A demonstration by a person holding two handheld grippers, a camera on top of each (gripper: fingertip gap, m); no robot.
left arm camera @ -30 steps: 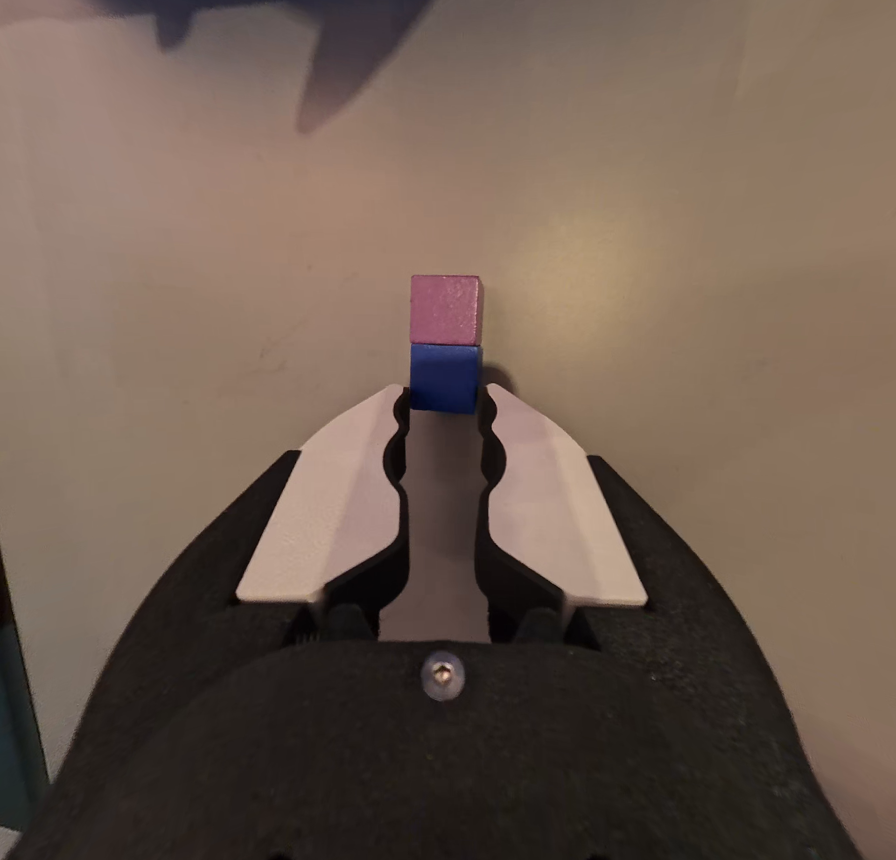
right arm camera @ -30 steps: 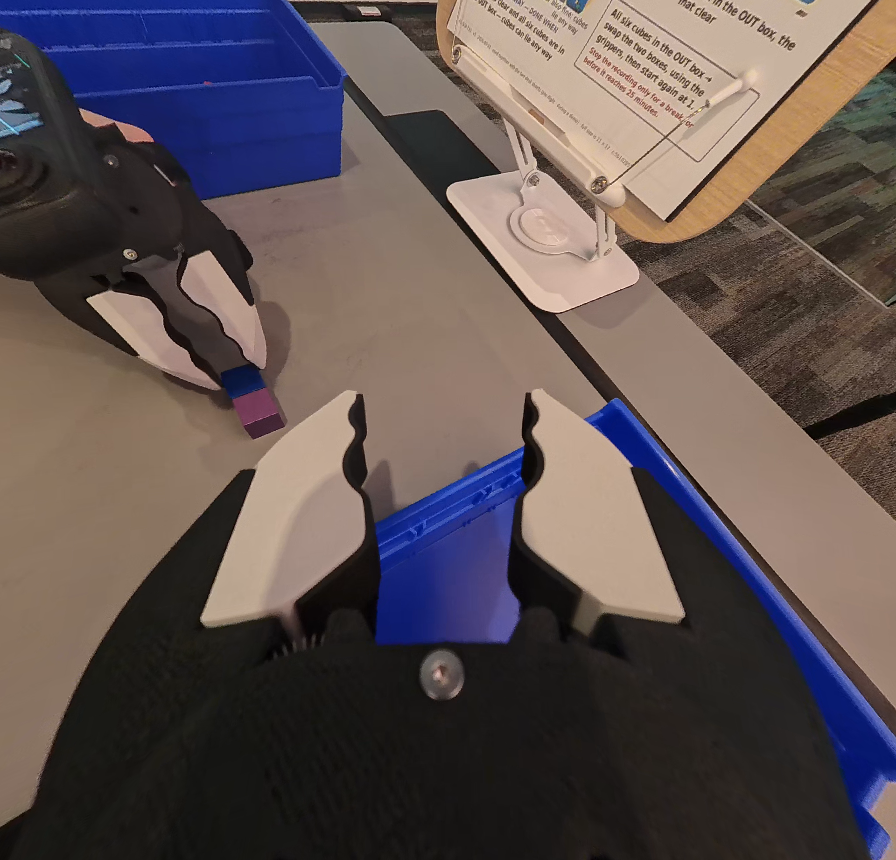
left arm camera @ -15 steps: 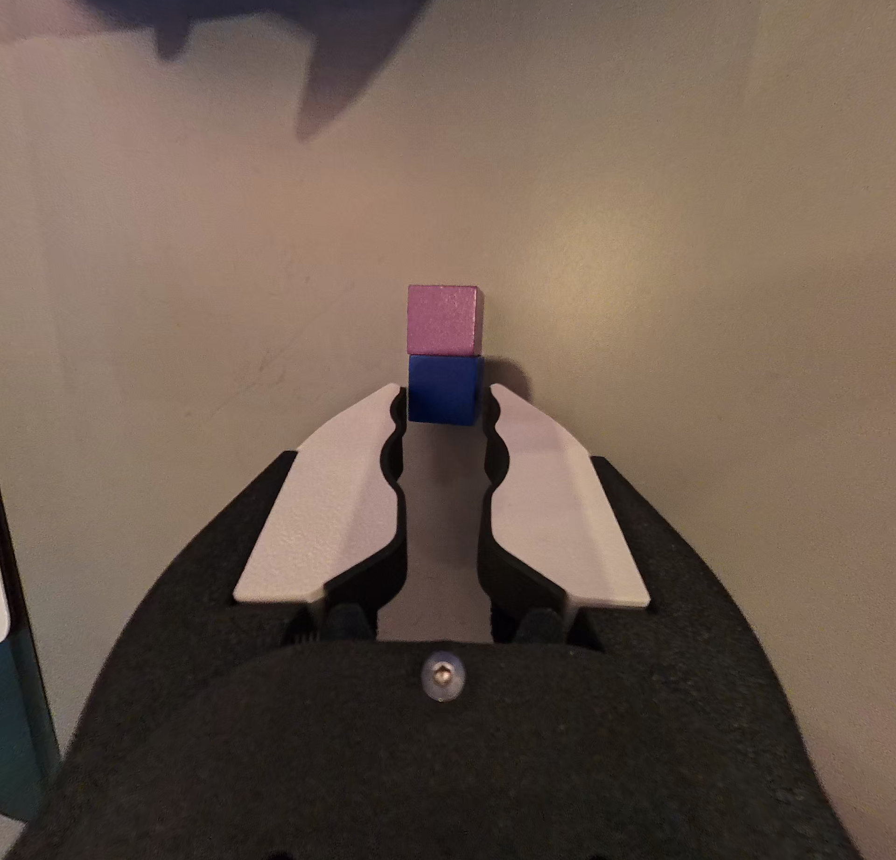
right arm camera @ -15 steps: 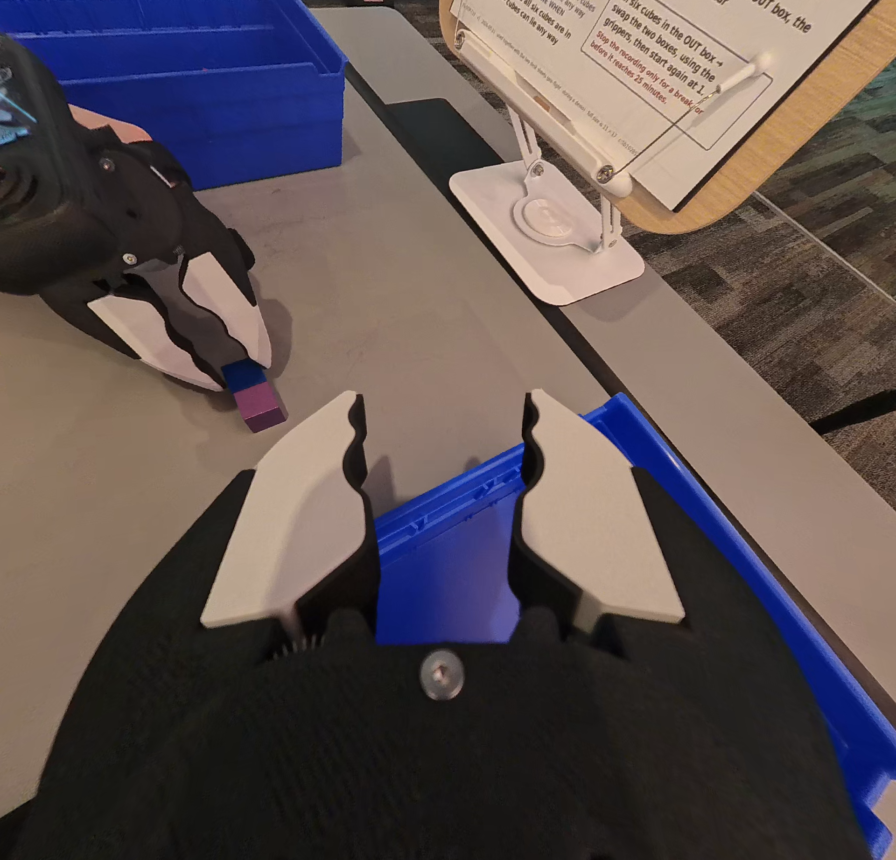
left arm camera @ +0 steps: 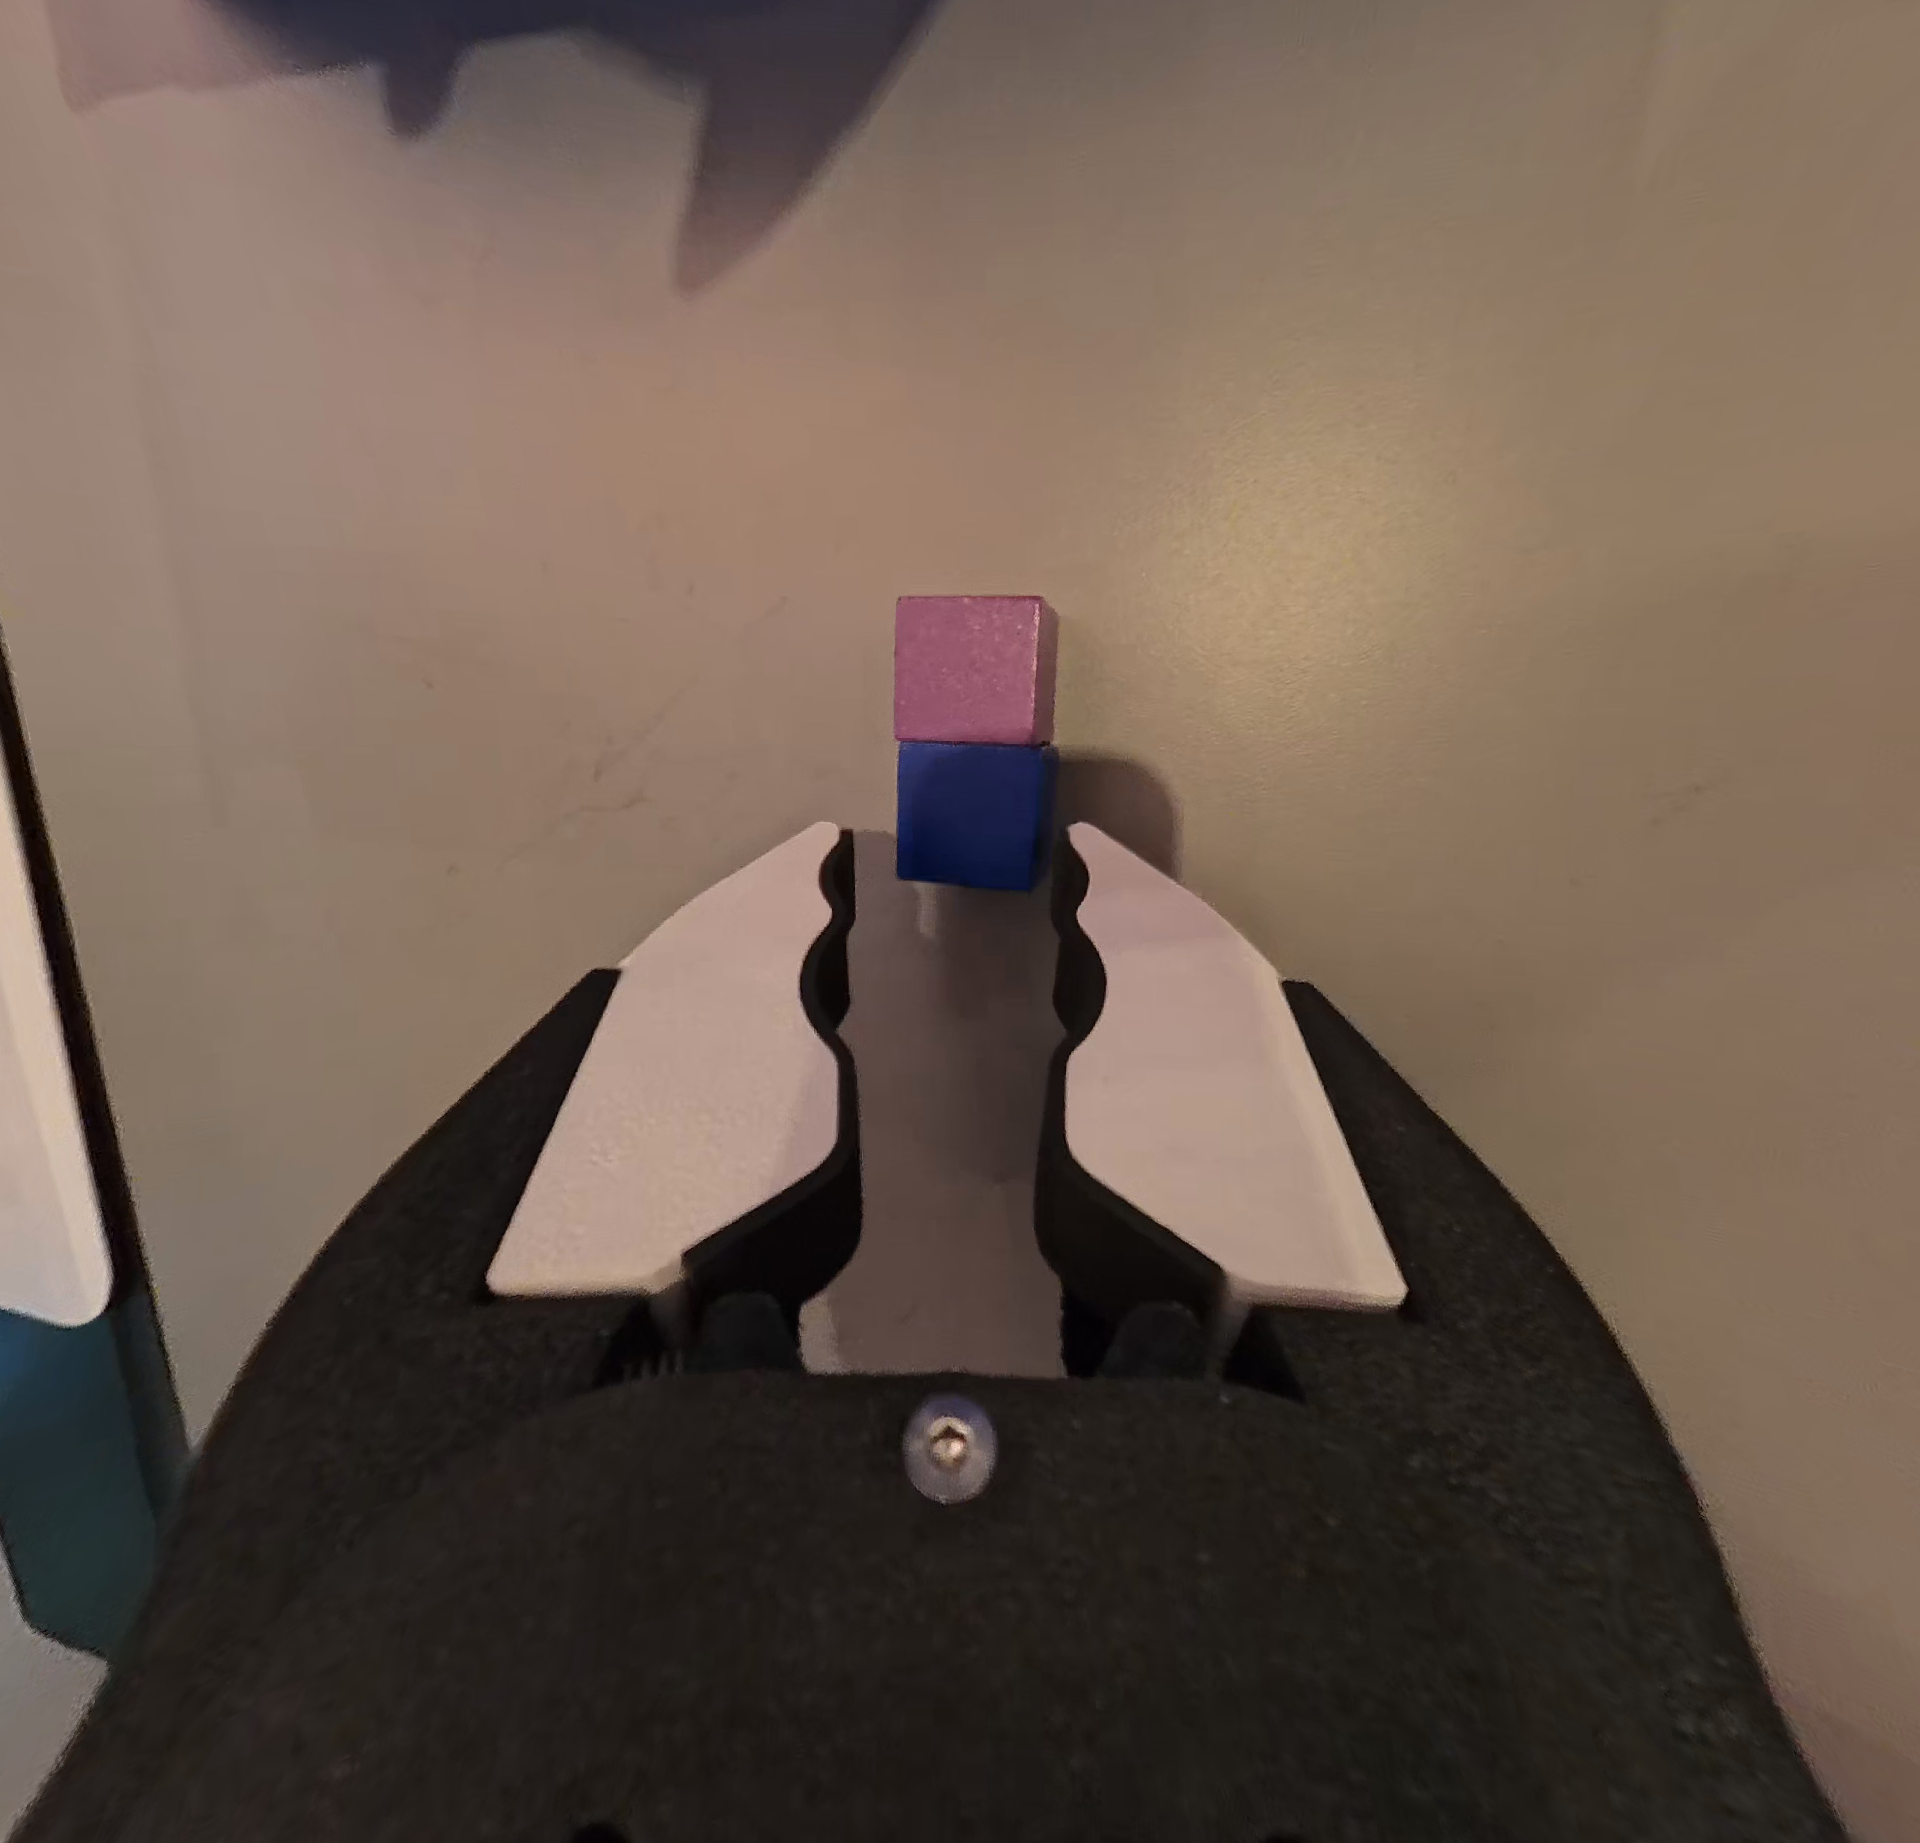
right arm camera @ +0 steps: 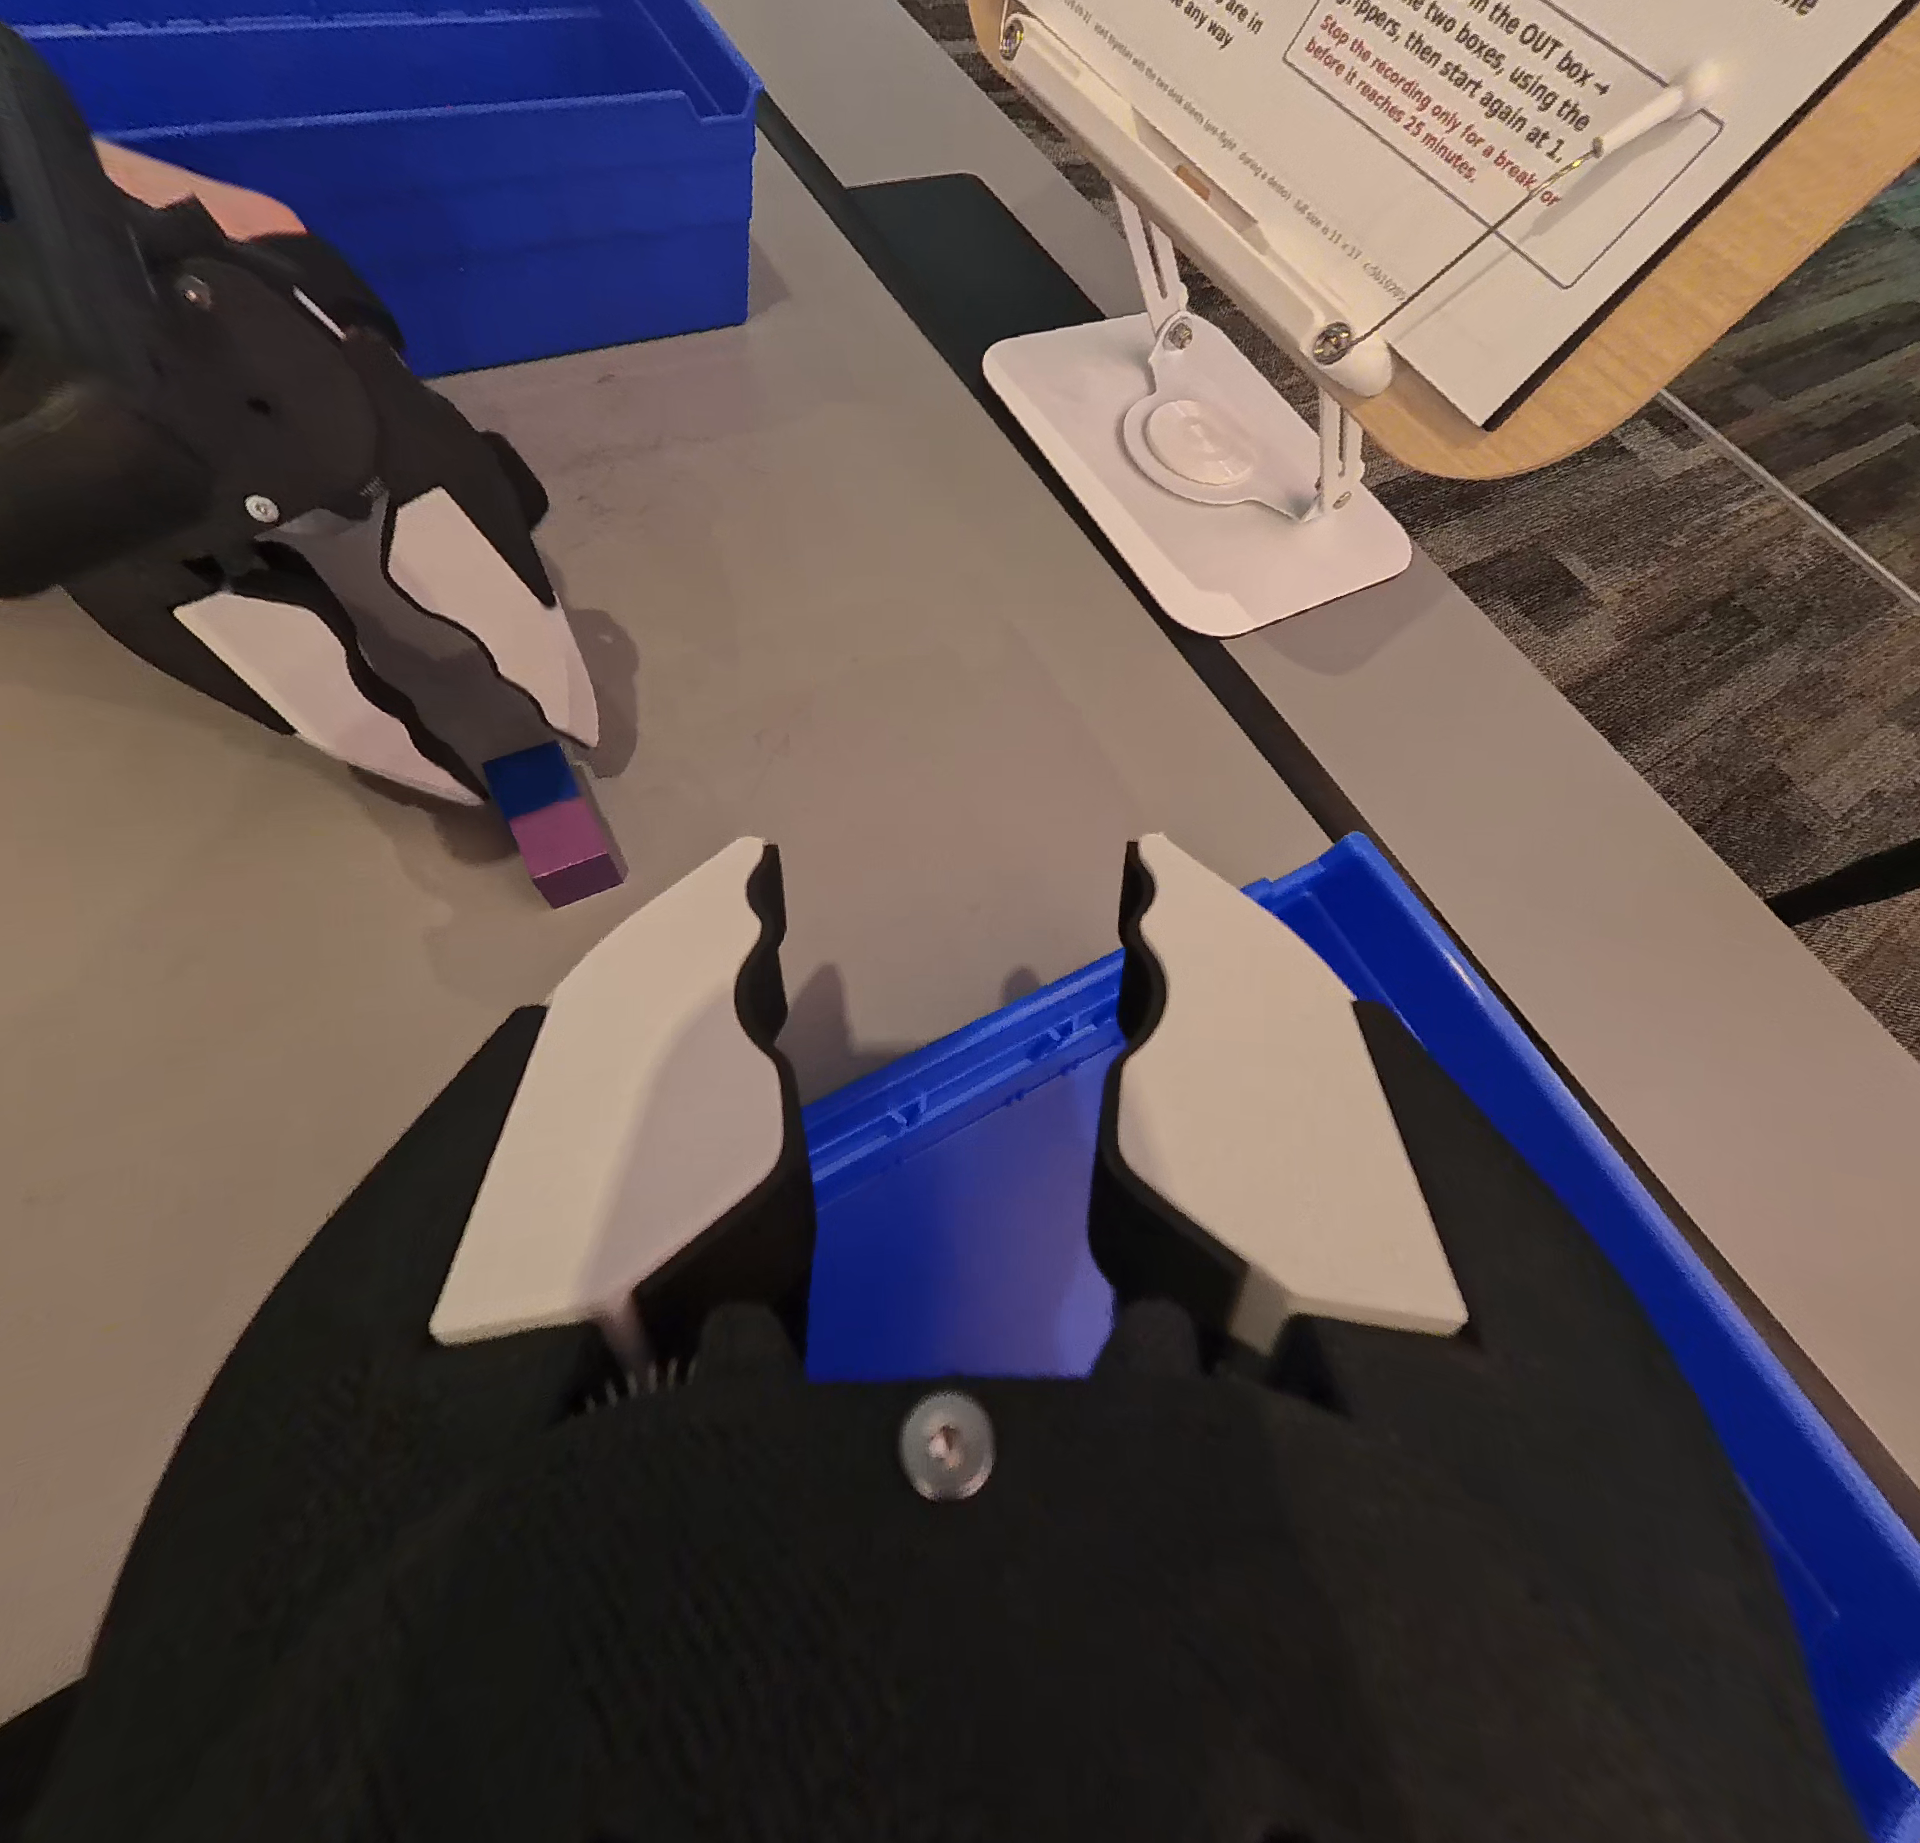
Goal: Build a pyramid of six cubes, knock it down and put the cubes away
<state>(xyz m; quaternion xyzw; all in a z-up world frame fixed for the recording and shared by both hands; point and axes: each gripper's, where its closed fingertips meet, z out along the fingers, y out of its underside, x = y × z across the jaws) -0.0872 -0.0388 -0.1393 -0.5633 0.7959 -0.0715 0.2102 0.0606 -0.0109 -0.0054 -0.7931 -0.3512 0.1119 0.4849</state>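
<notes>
On the grey counter [right arm camera: 935,598], items near to far.

1. Right claw [right arm camera: 945,920]: wide open, holding nothing, hovering over the near blue bin [right arm camera: 1403,983]. No cube shows in the visible part of that bin.

2. Left claw [left arm camera: 951,858]: parted slightly wider than a cube, tips flanking the blue cube [left arm camera: 971,814] with a thin gap on each side; not gripping it.

3. Blue cube and purple cube [left arm camera: 971,666]: flat on the counter, side by side and touching, the purple one beyond the blue from the left claw. Judged small, light, rigid painted blocks with smooth faces; best taken across two opposite flat sides, squarely, since a corner grip would likely twist them out.

4. Far blue bin [right arm camera: 416,131], behind the left claw. White stand [right arm camera: 1195,474] carrying a printed sheet [right arm camera: 1455,79], to the right.

View notes: the right wrist view alone shows both bins, the stand and a hand [right arm camera: 197,198] on the left claw. The left wrist view alone shows the clearance beside the blue cube. Four cubes remain unseen in either.
</notes>
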